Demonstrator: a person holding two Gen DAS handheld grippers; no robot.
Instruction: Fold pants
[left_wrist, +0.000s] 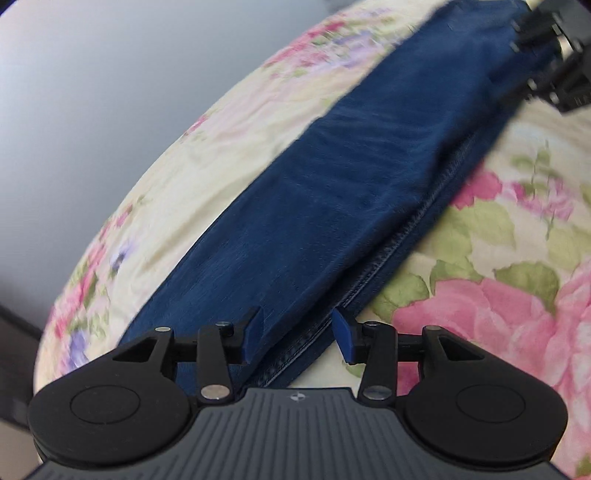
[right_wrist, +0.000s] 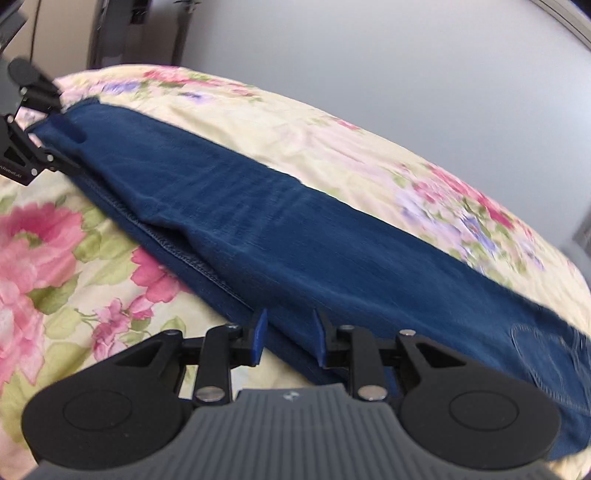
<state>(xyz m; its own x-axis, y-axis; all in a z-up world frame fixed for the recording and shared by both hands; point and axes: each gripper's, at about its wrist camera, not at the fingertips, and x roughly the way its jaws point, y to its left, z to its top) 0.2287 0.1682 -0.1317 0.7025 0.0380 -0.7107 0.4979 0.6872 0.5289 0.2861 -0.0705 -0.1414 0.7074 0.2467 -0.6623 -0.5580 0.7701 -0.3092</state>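
From your left wrist view, the dark blue denim pants lie doubled lengthwise as a long strip across the floral cream bedsheet, legs stacked so the seams align. Your left gripper stands apart, straddling the seamed edge without pinching it.

From your right wrist view, your right gripper is likewise parted over the near edge; bare sheet on both sides gives folding room.
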